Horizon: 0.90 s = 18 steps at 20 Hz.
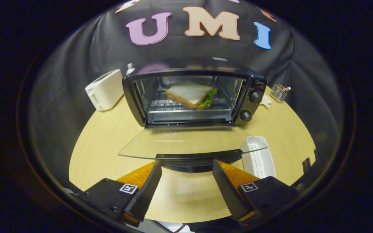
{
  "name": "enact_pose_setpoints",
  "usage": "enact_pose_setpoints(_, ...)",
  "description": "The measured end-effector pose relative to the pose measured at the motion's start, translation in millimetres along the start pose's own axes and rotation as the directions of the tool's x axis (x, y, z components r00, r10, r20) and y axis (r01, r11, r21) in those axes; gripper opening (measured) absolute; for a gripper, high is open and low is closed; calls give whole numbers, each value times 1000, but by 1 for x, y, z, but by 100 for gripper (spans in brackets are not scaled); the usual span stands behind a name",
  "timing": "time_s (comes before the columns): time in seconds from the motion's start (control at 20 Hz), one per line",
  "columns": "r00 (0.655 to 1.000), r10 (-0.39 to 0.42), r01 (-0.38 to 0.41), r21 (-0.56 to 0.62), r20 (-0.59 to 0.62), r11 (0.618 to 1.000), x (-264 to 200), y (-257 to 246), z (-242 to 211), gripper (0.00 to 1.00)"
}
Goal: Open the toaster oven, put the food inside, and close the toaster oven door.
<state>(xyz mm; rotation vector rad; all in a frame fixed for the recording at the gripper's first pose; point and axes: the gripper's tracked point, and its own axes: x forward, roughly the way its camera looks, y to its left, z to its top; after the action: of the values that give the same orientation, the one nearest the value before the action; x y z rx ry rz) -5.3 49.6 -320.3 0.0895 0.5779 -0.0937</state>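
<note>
Wooden table (108,152), sandwich (189,94) inside toaster oven (193,94) beyond released tongs (186,168)

toaster oven (193,97) door down, sandwich (189,94) on rack inside

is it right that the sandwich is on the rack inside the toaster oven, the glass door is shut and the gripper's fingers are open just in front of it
Not quite: the glass door is open, folded down flat. The gripper view shows the sandwich on the rack inside the toaster oven, and the gripper open just before the door's handle.
</note>
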Motion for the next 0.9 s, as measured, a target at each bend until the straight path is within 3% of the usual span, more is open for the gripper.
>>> enact_pose_setpoints(0.3, 993, -14, -2, 135, 121, 991, -1, -12, 63, 98)
enact_pose_setpoints(0.9, 972, 25, -58, 135, 234, 989, 23, 0, 131, 97)
